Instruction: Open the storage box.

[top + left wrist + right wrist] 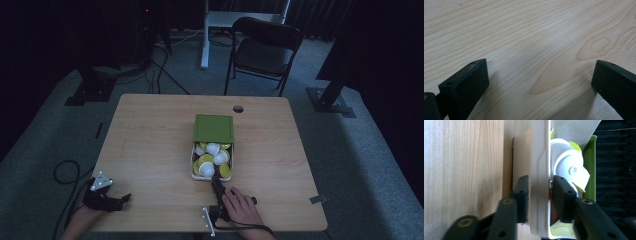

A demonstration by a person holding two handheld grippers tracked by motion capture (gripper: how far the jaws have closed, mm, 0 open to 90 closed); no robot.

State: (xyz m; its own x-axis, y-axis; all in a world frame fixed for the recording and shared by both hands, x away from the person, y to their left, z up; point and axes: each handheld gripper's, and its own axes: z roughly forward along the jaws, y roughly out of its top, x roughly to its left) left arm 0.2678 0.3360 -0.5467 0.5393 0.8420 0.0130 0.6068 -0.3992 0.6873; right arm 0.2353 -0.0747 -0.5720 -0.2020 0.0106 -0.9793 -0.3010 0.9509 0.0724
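A white box (pixel 193 172) stands at the table's middle with its green lid (pixel 214 128) folded back behind it. Several white and yellow-green capsules (pixel 206 168) fill it. My right gripper (pixel 215 181) lies on its side at the box's near edge, a hand on top of it. In the right gripper view its jaws straddle the box's white wall (pixel 539 157): one pad lies against the outside, the other stands a sliver off the inside, beside a white capsule (pixel 569 167). My right gripper (pixel 539 178) is open. My left gripper (pixel 125 198) rests at the near left corner, and in its own view my left gripper (pixel 540 63) is open over bare wood.
The wooden table (pixel 150 150) has a cable hole (pixel 238 108) at the back and a small grey piece (pixel 316 199) near its right edge. A dark folding chair (pixel 265 47) stands beyond the table. A cable loop (pixel 65 172) lies on the floor at left.
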